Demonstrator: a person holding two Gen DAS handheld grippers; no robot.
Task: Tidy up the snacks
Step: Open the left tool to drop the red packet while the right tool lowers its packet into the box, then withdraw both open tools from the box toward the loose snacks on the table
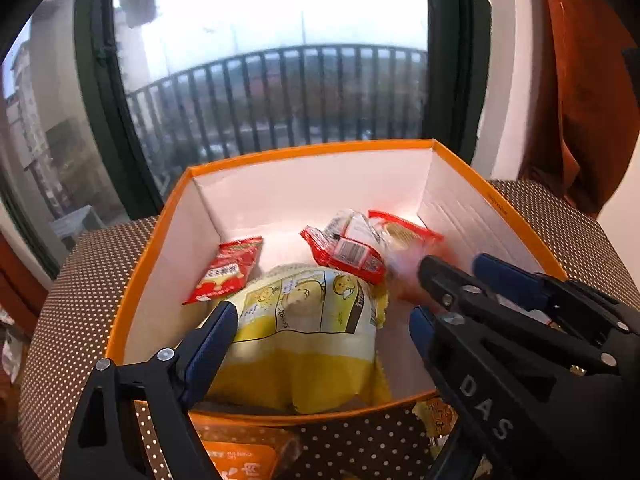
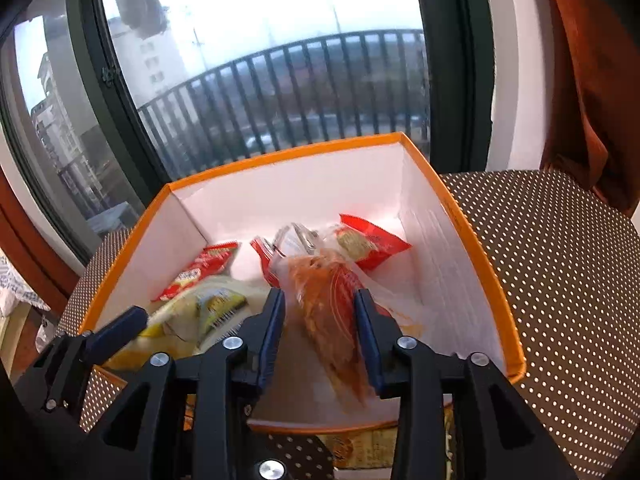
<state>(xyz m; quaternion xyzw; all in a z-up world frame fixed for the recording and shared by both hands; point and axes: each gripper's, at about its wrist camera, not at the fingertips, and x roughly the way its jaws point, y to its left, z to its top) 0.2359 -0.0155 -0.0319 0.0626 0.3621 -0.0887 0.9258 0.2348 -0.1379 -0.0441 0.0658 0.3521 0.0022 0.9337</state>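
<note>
An orange box point(image 1: 304, 152) point(image 2: 280, 156) with white inner walls stands on the dotted table. A big yellow snack bag point(image 1: 312, 328) point(image 2: 188, 312) lies inside at the near side. My left gripper point(image 1: 320, 332) is open around it, and the right pad stands apart from the bag. Red packets point(image 1: 228, 268) point(image 1: 348, 252) point(image 2: 372, 240) lie further back. My right gripper point(image 2: 320, 320) point(image 1: 454, 264) is over the box's right half. A clear bag of orange snacks point(image 2: 328, 312) sits blurred between its fingers, loose from the pads.
The table wears a brown cloth with white dots point(image 1: 80, 280) point(image 2: 560, 280). More packets point(image 1: 236, 456) point(image 1: 436, 416) lie in front of the box. A window with a dark railing point(image 1: 280, 92) is behind, and an orange curtain point(image 1: 592, 80) hangs at the right.
</note>
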